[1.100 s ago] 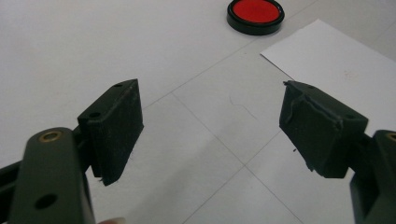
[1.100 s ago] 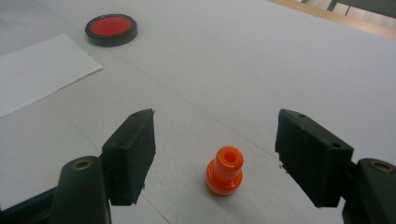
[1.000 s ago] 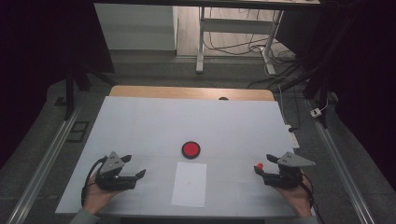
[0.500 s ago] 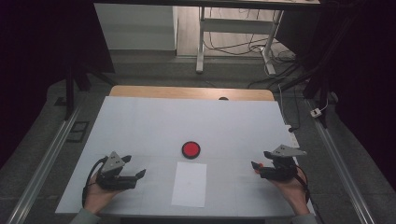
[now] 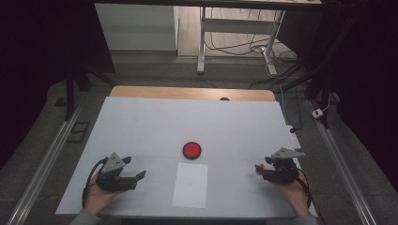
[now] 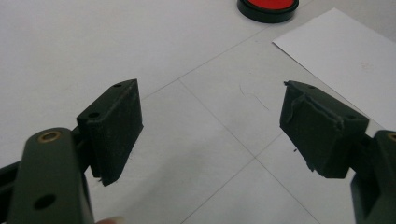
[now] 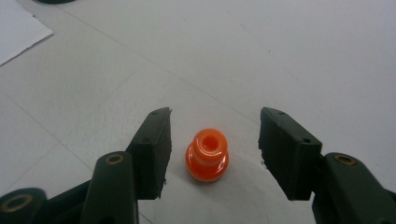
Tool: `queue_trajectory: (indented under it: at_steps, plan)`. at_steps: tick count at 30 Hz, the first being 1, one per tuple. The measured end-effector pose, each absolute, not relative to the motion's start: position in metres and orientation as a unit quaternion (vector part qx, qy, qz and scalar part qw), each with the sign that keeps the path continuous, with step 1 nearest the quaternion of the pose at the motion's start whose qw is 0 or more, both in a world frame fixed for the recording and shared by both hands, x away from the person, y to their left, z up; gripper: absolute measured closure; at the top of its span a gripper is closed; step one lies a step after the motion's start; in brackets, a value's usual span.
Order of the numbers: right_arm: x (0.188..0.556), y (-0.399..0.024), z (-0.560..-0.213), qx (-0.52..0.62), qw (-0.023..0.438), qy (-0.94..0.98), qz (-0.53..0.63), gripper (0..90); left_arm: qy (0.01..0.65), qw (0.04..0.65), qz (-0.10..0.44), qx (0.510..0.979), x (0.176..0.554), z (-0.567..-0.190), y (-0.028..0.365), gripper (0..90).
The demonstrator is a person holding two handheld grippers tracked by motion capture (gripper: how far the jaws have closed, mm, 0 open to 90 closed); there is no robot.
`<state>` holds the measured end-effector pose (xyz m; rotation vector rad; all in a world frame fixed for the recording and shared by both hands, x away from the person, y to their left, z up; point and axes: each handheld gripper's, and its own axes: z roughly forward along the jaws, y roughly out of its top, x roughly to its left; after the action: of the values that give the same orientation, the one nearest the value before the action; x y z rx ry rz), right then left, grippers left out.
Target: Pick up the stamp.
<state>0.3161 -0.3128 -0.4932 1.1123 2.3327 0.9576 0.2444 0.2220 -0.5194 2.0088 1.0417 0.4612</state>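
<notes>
A small orange stopper-like piece (image 7: 207, 155) stands on the white tabletop between the jaws of my right gripper (image 7: 212, 140), with a gap on either side and neither pad touching it. These jaws have just been closing. In the high view the orange piece (image 5: 261, 166) sits at the tips of the right gripper (image 5: 258, 171), near the table's front right. My left gripper (image 5: 141, 176) rests at the front left, its jaws wide apart over bare table (image 6: 210, 126). A red disc with a black rim (image 5: 191, 150) lies mid-table, with a white paper sheet (image 5: 190, 184) just in front of it.
The white tabletop (image 5: 141, 122) ends in a wooden strip (image 5: 187, 92) at the far edge. Metal rails (image 5: 51, 154) run along both sides. The red disc (image 6: 267, 5) and the paper (image 6: 345, 56) lie ahead of the left jaws.
My right gripper has shifted a little to the left, bringing its jaws around the orange piece, and the jaws stand narrower. The left gripper has not moved.
</notes>
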Motion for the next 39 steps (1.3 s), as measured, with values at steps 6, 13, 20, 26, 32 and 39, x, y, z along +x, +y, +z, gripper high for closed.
queue_trajectory:
  at_steps: [6,13,20,26,32,39]
  plan:
    - [0.3164,-0.3146,-0.4966,0.399,0.19,0.829,0.342,48.7,0.412,0.402,0.182,0.797,0.245,-0.52,0.221,20.8]
    - [0.3173,-0.3142,-0.5009,0.396,0.185,0.831,0.343,57.1,0.412,0.401,0.182,0.798,0.245,-0.5205,0.2208,20.8]
    - [0.3175,-0.3143,-0.5029,0.395,0.182,0.833,0.342,66.4,0.413,0.399,0.182,0.798,0.2451,-0.5209,0.2208,20.8]
    - [0.3181,-0.3159,-0.5037,0.392,0.179,0.834,0.345,71.4,0.412,0.398,0.182,0.799,0.2452,-0.5211,0.2208,20.8]
    - [0.3178,-0.3165,-0.5034,0.394,0.18,0.831,0.348,71.7,0.412,0.397,0.182,0.8,0.2453,-0.5214,0.2208,21.0]
    - [0.316,-0.3192,-0.4982,0.399,0.191,0.818,0.369,71.8,0.412,0.395,0.182,0.801,0.2455,-0.5219,0.2209,21.0]
